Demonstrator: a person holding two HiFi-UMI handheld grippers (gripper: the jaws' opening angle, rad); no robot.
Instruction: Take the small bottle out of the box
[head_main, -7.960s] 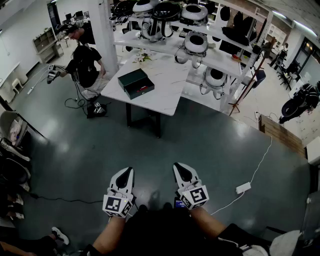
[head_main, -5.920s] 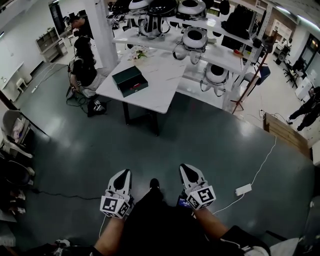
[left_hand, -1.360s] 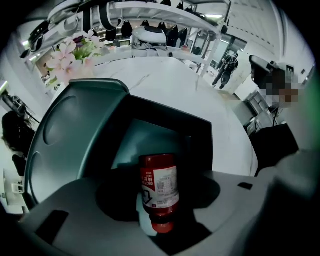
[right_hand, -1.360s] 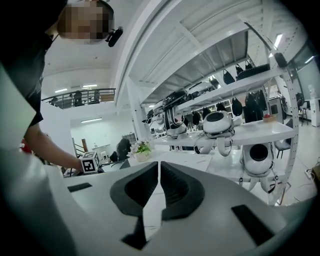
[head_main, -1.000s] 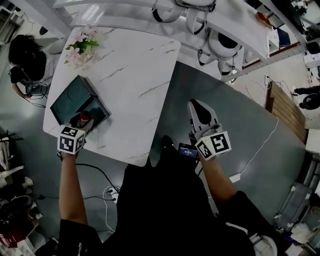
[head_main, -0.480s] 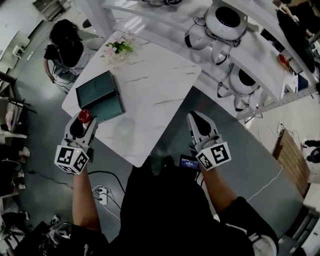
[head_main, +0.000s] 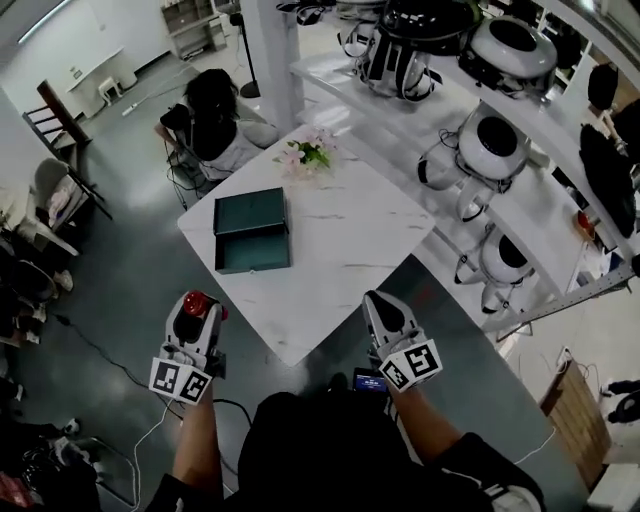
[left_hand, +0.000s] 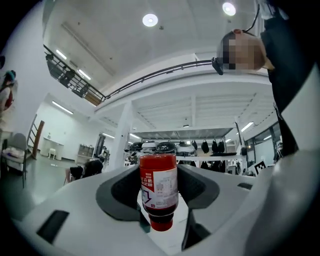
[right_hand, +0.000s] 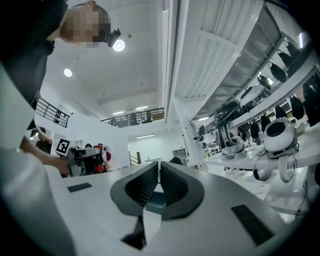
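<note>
A small red bottle (head_main: 194, 303) with a white label (left_hand: 158, 190) sits between the pads of my left gripper (head_main: 196, 312), which is shut on it, cap pointing back toward the camera. That gripper (left_hand: 158, 176) hangs over the floor just off the near left corner of the white marble table (head_main: 345, 240). The dark green box (head_main: 250, 232) lies open on the table's left part, lid folded back. My right gripper (head_main: 383, 318) is at the table's near right edge with its jaws shut (right_hand: 158, 172) and nothing in them. The right gripper view also catches the left gripper (right_hand: 82, 159).
A bunch of pink flowers (head_main: 305, 155) stands at the table's far corner. A person (head_main: 215, 120) sits on the floor beyond the table. White shelves with round robot heads (head_main: 490, 150) run along the right. Chairs (head_main: 50, 200) stand at the left.
My left gripper has drawn back from the box with the red bottle in it, off the table's edge toward my body. The head view has pulled away from the table. The right gripper stays shut.
</note>
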